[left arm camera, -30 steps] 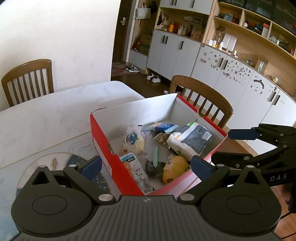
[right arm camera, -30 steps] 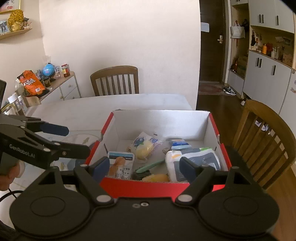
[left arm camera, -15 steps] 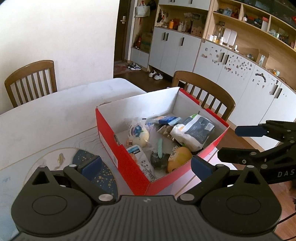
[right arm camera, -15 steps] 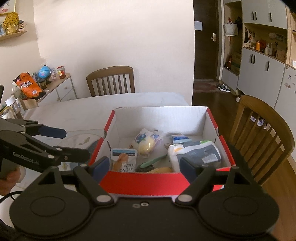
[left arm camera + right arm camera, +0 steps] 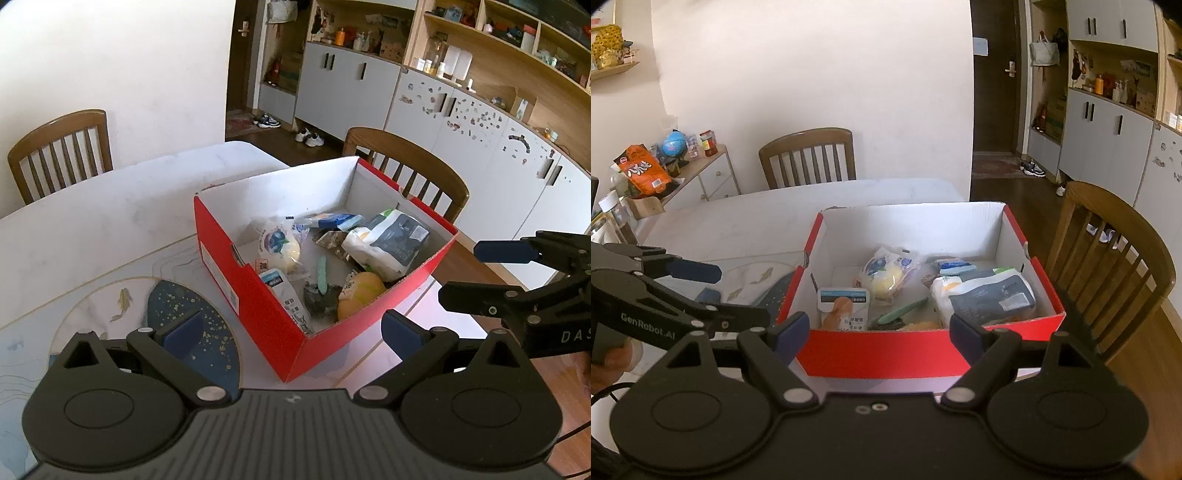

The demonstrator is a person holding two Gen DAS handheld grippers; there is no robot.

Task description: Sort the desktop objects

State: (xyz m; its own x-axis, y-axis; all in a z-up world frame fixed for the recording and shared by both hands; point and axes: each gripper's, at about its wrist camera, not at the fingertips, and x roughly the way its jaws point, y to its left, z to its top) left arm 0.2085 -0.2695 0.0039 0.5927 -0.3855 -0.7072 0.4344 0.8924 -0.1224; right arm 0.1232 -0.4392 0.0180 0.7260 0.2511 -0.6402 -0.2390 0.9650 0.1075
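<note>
A red cardboard box (image 5: 255,302) with white inside stands on the white table (image 5: 110,221); it also shows in the right wrist view (image 5: 886,354). It holds several items: a white and dark pack (image 5: 391,240), a bagged bun (image 5: 277,243), a green toothbrush (image 5: 322,273), a yellow round thing (image 5: 360,295). My left gripper (image 5: 291,328) is open and empty, above the box's near corner. My right gripper (image 5: 875,332) is open and empty, just before the box's near wall. Each gripper shows in the other's view, right gripper (image 5: 480,273), left gripper (image 5: 716,291).
A placemat with a dark blue disc (image 5: 192,325) lies left of the box. Wooden chairs stand at the far side (image 5: 809,155) and right side (image 5: 1115,266) of the table. A side cabinet with snacks (image 5: 642,173) stands at the left wall.
Both grippers have drawn back and up from the box, so it looks smaller and farther. Both stay open and empty.
</note>
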